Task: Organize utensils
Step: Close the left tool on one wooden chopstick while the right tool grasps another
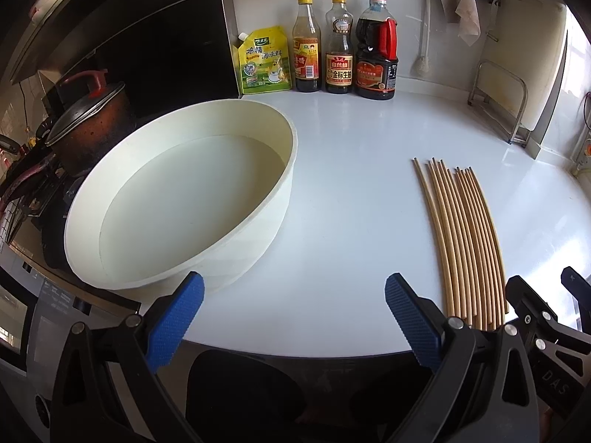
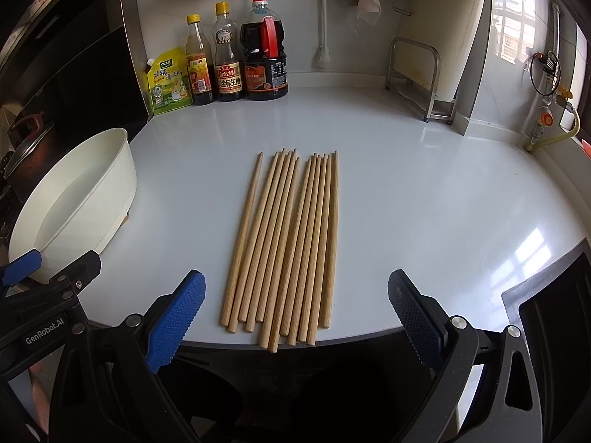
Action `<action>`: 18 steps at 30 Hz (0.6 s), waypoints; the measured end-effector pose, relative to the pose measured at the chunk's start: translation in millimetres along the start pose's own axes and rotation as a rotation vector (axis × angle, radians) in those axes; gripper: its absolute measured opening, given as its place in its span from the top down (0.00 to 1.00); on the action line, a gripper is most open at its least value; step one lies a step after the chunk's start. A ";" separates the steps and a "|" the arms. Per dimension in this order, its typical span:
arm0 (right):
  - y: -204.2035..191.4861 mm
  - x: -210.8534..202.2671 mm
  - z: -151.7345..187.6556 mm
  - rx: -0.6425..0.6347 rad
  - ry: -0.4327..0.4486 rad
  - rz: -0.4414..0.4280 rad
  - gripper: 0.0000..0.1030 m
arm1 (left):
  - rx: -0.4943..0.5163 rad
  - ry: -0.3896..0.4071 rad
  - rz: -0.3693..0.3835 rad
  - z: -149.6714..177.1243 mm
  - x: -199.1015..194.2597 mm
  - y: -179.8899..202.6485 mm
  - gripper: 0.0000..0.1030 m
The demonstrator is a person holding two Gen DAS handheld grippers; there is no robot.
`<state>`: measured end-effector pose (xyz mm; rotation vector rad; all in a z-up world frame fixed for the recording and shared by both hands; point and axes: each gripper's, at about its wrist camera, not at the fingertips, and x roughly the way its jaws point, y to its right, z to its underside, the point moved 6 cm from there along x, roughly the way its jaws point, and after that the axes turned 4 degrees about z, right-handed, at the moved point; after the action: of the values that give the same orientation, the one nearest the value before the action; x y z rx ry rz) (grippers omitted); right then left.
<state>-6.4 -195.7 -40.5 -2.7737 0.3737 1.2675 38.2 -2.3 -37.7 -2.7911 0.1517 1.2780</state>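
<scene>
Chopsticks [image 2: 286, 247] flat on counter [image 2: 424, 192], ahead between spread right tongs [image 2: 295, 313], left tongs [image 1: 293, 317] also apart

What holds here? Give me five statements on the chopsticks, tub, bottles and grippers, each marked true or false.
1. The chopsticks lie side by side on the counter. True.
2. The tub holds several chopsticks. False: nothing lies in it.
3. The right gripper is shut on a chopstick. False: it is open, holding nothing, with the near chopstick ends between its fingers in its view.
4. Three bottles stand at the back wall beside a yellow pouch. True.
5. The left gripper grips the tub's rim. False: it is open, and the tub sits just ahead of its left finger.
</scene>
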 end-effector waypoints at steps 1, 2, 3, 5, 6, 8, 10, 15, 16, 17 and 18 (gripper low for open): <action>0.3 0.4 0.0 0.000 -0.001 0.000 0.08 | 0.000 0.000 0.002 -0.4 0.3 0.1 0.06; -0.5 0.7 -0.5 0.000 -0.001 -0.001 0.08 | 0.001 0.000 0.003 -0.3 0.3 0.9 0.06; -0.1 1.2 -0.5 0.000 -0.002 -0.001 0.08 | 0.002 0.000 0.005 -0.4 0.5 2.1 0.06; 1.5 2.4 -0.5 0.000 -0.003 -0.002 0.08 | 0.003 0.004 0.014 -0.9 0.3 4.8 0.06; 3.5 2.8 -1.1 0.001 -0.001 0.000 0.08 | 0.004 0.007 0.017 -1.1 0.4 6.5 0.06; 10.3 4.4 -3.2 0.008 0.005 0.002 0.08 | 0.007 0.008 0.024 -1.7 1.8 10.2 0.06; 21.1 6.0 -5.4 0.026 0.011 0.007 0.08 | 0.009 0.006 0.036 -2.2 4.6 14.9 0.06; 49.0 16.8 -12.6 0.046 0.011 0.042 0.08 | 0.036 -0.017 0.101 -4.5 16.8 34.4 0.06; 53.1 20.6 -13.8 0.048 0.005 0.041 0.08 | 0.039 -0.024 0.105 -5.4 20.9 38.2 0.06; 55.7 24.2 -14.0 0.050 -0.001 0.033 0.08 | 0.039 -0.030 0.109 -5.9 24.7 41.8 0.06; 58.0 28.9 -14.3 0.050 -0.008 0.028 0.08 | 0.036 -0.035 0.121 -6.9 28.6 45.7 0.06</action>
<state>7.9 -259.7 -50.6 -2.7304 0.4399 1.2567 56.5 -50.1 -55.9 -2.7654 0.3429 1.3340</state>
